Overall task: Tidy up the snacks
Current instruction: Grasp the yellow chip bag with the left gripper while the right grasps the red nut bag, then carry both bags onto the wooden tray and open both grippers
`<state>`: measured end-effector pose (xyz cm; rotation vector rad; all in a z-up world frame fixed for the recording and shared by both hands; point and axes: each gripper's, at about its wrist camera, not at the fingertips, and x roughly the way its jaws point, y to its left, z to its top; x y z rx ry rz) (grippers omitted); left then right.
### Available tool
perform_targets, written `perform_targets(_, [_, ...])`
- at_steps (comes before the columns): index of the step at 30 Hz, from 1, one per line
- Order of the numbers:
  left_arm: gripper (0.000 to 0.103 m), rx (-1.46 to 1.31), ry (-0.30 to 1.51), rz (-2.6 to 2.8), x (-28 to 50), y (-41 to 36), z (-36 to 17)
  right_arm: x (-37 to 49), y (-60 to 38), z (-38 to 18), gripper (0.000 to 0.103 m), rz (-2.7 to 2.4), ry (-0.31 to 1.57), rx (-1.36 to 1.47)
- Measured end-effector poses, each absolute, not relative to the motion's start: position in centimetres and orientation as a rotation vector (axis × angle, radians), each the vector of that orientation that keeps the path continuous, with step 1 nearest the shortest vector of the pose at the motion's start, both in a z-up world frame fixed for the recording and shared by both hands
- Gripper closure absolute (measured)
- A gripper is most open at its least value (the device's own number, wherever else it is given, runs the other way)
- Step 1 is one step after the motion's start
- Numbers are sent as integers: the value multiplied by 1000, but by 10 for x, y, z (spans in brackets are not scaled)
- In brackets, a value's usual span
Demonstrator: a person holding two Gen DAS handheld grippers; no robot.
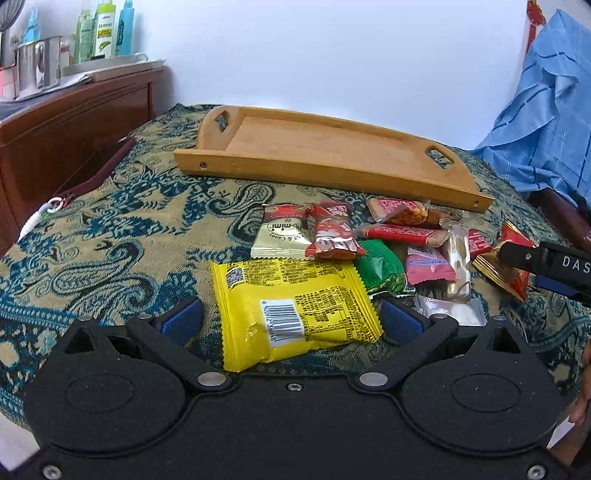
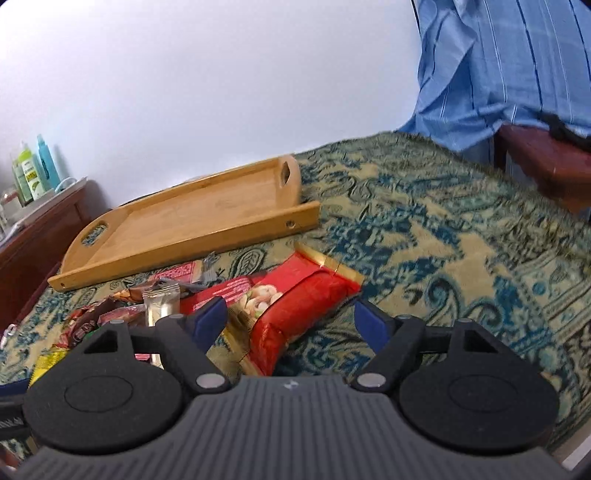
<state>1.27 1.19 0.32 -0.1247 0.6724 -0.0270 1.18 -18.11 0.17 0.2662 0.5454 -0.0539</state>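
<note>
A yellow snack pack (image 1: 295,306) lies on the patterned cloth between the open fingers of my left gripper (image 1: 291,314); neither pad touches it. Behind it lies a pile of small snacks: a white-and-red pack (image 1: 277,236), a red bar (image 1: 332,232), a green pack (image 1: 380,269), a pink pack (image 1: 428,266). An empty wooden tray (image 1: 332,166) stands behind the pile. My right gripper (image 2: 290,317) is open around a red-and-gold snack pack (image 2: 295,302), which lies on the cloth. This pack (image 1: 502,266) and the right gripper's finger (image 1: 546,262) show in the left wrist view. The tray (image 2: 184,221) also shows in the right wrist view.
A wooden cabinet (image 1: 66,136) with bottles (image 1: 105,29) and a metal pot (image 1: 37,62) stands at the left. A blue striped cloth (image 1: 546,110) hangs over a chair at the right. The patterned cloth (image 2: 461,258) covers the table.
</note>
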Motion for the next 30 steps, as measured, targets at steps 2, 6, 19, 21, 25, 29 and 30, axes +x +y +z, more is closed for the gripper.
perform_targets(2, [9,-119,656,-35,11,10,4,12,-181,2,18,-50,543,278])
perform_targets(6, [32,-74,640,-37,9,4,4,13,-182,4,24,-36,532,283])
perform_targets(19, [52,8,553,-39,-11,-10,18,11,-180,4,50,-13,546,304])
perform_targets(21, [52,6,529,-49,-16,-11,24,7,-181,6,51,-10,534,306])
perform_targets(25, [52,-15,433,-102,-23,-16,44,1,-184,15,51,13,516,316])
perform_targets(29, [52,-3,371,-105,-9,-24,67,6,-187,31,51,39,493,305])
perform_targets(30, [52,-7,365,-104,-4,-25,72,8,-187,35,51,46,486,300])
